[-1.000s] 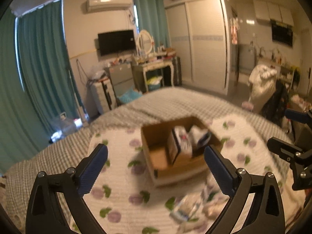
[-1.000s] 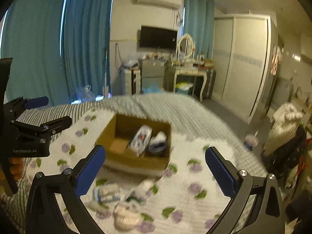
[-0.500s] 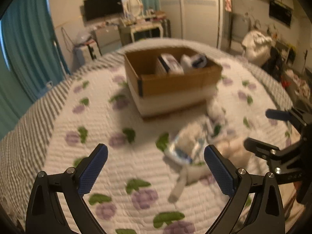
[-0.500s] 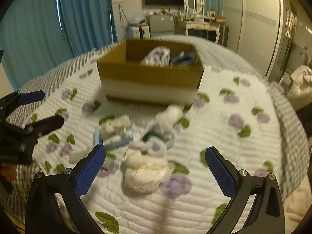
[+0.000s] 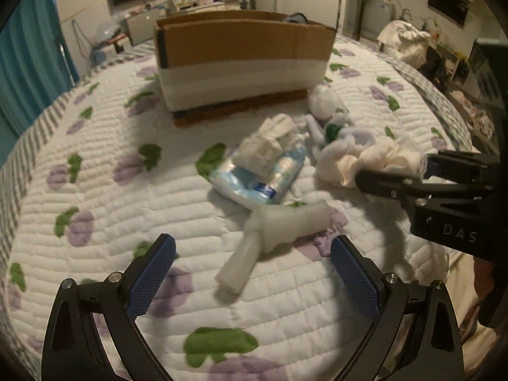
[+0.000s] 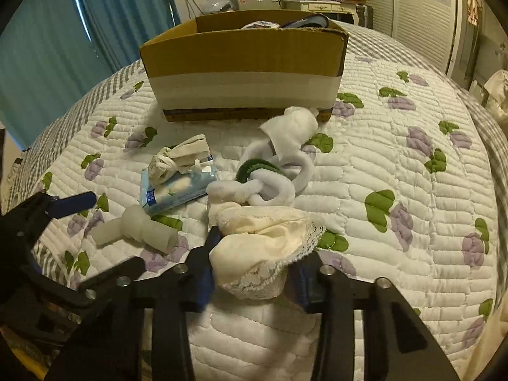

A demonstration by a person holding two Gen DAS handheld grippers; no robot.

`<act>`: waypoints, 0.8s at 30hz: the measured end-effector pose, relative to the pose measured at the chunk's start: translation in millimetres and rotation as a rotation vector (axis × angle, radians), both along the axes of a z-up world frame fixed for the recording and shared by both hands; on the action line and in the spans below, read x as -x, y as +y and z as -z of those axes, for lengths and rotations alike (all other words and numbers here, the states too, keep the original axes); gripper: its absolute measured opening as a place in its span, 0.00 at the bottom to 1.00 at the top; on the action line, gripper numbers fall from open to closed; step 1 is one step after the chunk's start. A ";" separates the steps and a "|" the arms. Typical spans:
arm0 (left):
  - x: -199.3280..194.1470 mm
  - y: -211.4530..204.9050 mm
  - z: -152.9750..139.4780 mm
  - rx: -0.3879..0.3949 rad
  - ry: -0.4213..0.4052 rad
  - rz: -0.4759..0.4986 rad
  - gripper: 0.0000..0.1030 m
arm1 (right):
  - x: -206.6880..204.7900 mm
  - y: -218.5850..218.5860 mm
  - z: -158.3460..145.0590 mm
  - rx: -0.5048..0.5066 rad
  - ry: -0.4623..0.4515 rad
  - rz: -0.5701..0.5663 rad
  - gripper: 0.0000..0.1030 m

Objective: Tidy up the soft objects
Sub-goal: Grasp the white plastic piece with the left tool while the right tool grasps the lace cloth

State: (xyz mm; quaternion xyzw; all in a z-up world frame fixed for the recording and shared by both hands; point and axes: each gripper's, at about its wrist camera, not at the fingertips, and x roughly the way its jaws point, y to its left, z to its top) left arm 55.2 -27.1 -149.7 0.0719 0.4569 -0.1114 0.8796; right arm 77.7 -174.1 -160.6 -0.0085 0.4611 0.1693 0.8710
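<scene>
A cardboard box (image 5: 244,60) with a few items inside stands on the quilted bed; it also shows in the right wrist view (image 6: 244,73). In front of it lie a blue tissue pack (image 5: 257,174) with a rolled white cloth (image 5: 270,146) on top, a translucent white tube piece (image 5: 273,231), white and green rings (image 6: 270,174) and a cream lace cloth (image 6: 263,250). My right gripper (image 6: 250,276) is shut on the cream lace cloth (image 5: 387,158). My left gripper (image 5: 252,273) is open just before the tube piece.
The bed's quilt (image 6: 412,190) spreads wide to the right of the pile. Teal curtains (image 6: 79,31) hang at the left. A dresser and wardrobe (image 6: 412,9) stand beyond the bed. A white bag (image 5: 406,41) sits at the far right.
Both grippers have come down from above the bed to the pile in front of the box. My right gripper has shut on the cream lace cloth. My left gripper stays open.
</scene>
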 end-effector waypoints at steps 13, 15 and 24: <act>-5.2 -7.0 10.5 0.070 0.004 0.086 0.50 | -1.7 -3.1 -4.3 -0.019 -0.022 -0.001 0.28; -3.1 -8.4 9.7 0.065 0.002 0.095 0.50 | -0.5 -4.0 -5.7 -0.024 -0.024 -0.002 0.26; -0.9 2.0 1.6 0.071 0.029 0.073 0.33 | 7.6 -9.8 -19.2 -0.027 -0.048 0.001 0.17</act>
